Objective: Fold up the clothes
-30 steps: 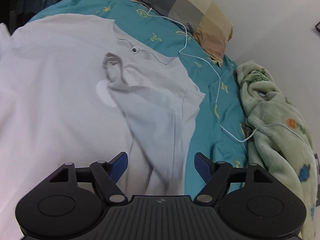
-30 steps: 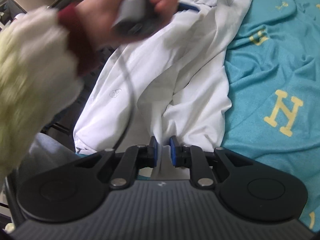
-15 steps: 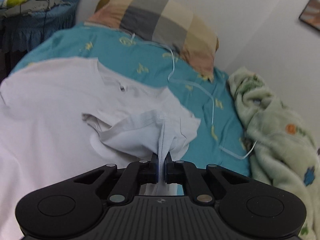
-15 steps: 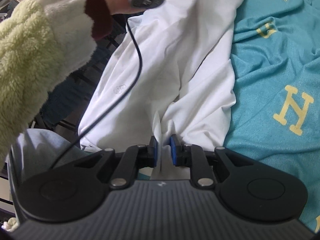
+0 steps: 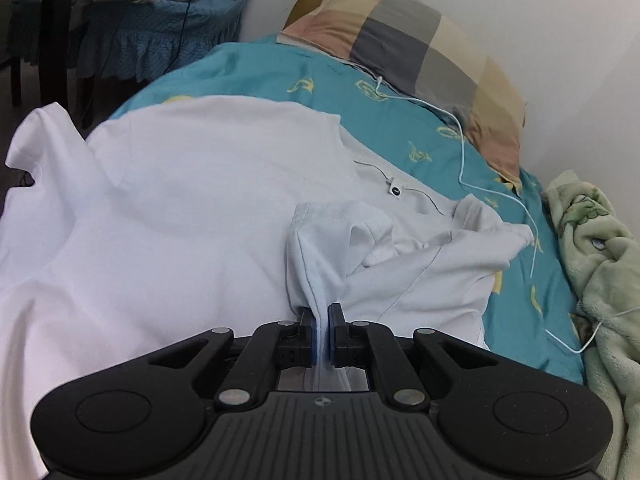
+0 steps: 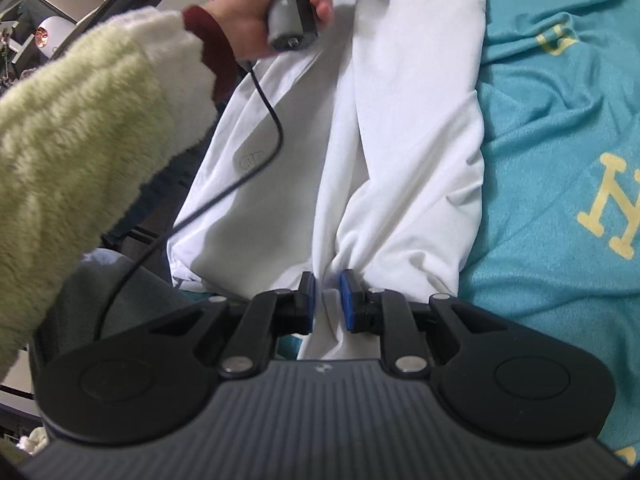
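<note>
A white T-shirt [image 5: 168, 208] lies spread on the teal bedsheet [image 5: 256, 68]. My left gripper [image 5: 323, 334] is shut on the shirt's sleeve edge, which is pulled over onto the shirt's body. In the right wrist view the same white T-shirt [image 6: 400, 140] runs away from me. My right gripper [image 6: 327, 300] is shut on a bunched fold of its hem. The person's left hand [image 6: 260, 12] holds the other gripper's handle at the far end of the shirt.
A checked pillow [image 5: 416, 44] lies at the head of the bed. A white cable [image 5: 460, 148] trails across the sheet. A green fleece blanket [image 5: 600, 264] is bunched at the right. A blue-covered chair [image 5: 132, 24] stands at the back left.
My left gripper went from open to shut on the sleeve and has drawn it inward over the shirt. My right gripper stays shut on the hem.
</note>
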